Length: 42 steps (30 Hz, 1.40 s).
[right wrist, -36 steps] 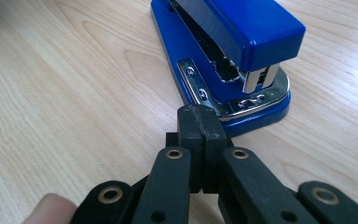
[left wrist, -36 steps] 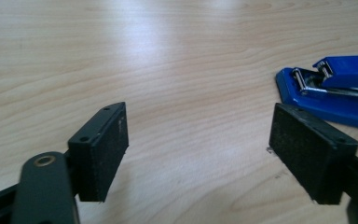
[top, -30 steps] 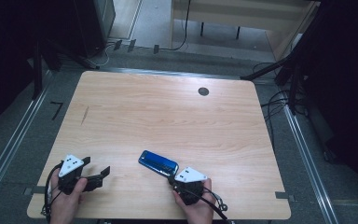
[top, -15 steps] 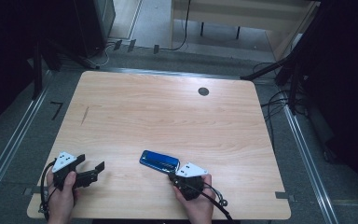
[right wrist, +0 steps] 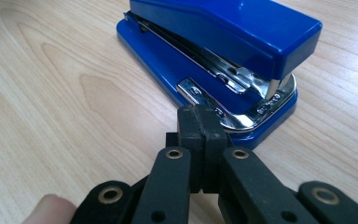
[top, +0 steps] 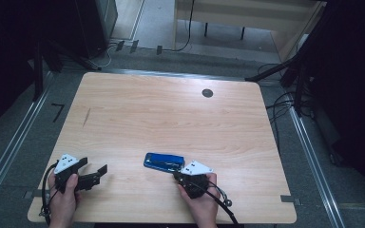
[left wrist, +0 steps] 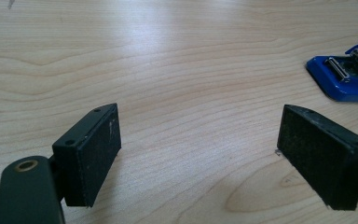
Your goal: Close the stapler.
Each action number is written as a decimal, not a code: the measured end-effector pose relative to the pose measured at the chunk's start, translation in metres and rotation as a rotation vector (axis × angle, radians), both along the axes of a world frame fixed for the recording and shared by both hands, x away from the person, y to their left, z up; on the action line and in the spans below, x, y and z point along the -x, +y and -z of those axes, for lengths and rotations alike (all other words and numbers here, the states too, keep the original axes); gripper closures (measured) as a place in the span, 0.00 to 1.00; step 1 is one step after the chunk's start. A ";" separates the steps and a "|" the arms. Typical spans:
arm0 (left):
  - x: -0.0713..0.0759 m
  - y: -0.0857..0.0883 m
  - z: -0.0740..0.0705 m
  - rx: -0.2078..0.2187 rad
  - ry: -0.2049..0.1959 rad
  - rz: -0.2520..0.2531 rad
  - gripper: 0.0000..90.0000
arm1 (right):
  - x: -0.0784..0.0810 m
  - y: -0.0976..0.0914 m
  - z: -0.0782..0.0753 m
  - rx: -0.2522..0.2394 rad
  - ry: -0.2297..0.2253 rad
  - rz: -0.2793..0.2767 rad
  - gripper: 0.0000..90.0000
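Blue stapler lying flat on desk, directly ahead of right claw, mouth end nearly touching pressed-together tips, long axis running away leftward. Left claw resting spread, empty, well apart; right hand nearer.

Blue stapler: glossy plastic body, chrome magazine and anvil plate. Sits flat on its base on the worktop, arm down, near the front edge, roughly mid-width.
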State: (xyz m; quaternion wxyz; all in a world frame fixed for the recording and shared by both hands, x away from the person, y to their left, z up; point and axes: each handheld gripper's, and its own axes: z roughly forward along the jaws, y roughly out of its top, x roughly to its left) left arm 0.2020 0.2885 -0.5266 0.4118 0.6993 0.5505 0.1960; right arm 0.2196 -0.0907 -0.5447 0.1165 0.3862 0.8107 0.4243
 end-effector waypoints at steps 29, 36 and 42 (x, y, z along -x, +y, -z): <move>-0.003 -0.007 0.001 -0.048 0.041 0.005 0.15 | -0.007 -0.004 -0.001 -0.025 -0.007 -0.001 0.90; -0.004 -0.006 0.001 -0.046 0.046 0.004 0.16 | 0.001 -0.028 -0.013 -0.110 -0.044 0.014 0.72; -0.003 -0.005 0.001 -0.037 0.037 -0.005 0.15 | 0.005 -0.053 -0.026 -0.139 -0.062 0.025 0.61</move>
